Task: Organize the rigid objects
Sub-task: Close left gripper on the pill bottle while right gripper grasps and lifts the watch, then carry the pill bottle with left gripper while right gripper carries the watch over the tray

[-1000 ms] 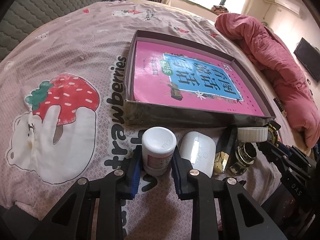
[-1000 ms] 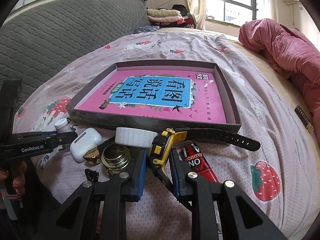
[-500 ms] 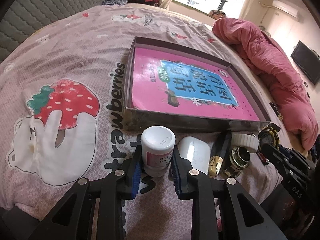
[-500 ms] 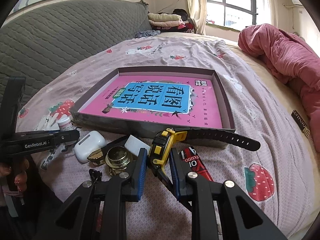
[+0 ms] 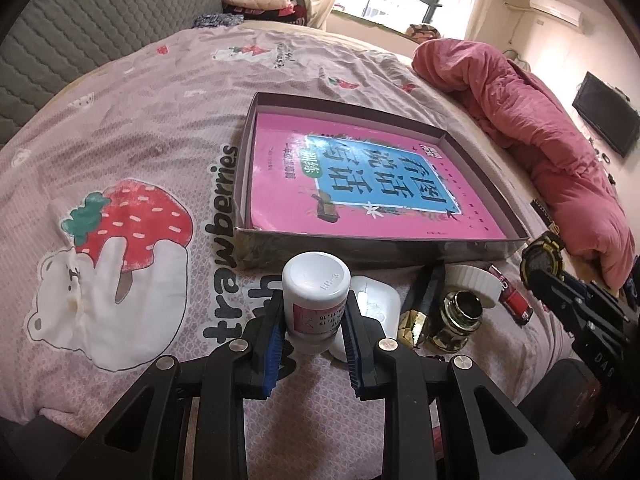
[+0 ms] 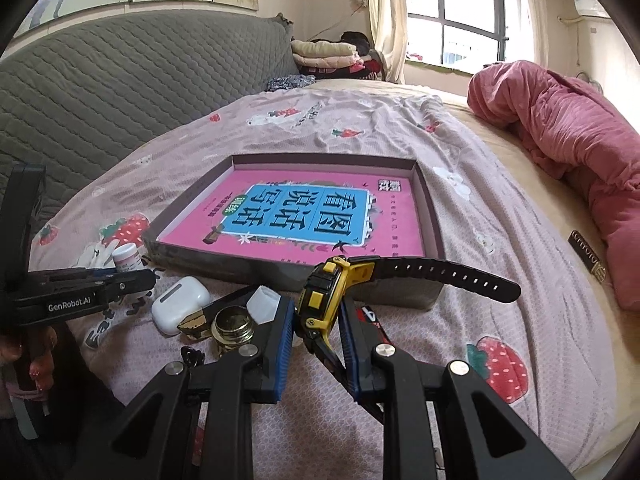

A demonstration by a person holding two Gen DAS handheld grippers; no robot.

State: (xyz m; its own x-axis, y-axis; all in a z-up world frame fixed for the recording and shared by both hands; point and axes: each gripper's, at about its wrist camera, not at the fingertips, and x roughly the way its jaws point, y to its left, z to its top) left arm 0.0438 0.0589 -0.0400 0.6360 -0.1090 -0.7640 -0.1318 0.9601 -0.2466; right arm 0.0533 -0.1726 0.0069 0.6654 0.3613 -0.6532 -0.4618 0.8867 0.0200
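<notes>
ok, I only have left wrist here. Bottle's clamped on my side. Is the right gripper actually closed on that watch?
Observer: Yes. In the right wrist view, the right gripper has both blue pads pressed on the case of the yellow-and-black watch.
Operator: Where's the strap?
Observer: One black strap sticks out to the right, in front of the near wall of the box.
Operator: Is my white bottle touching the earbud case? They overlap for me.
Observer: No. From the right wrist view there's a visible gap between them, and the left gripper has its finger in it.
</notes>
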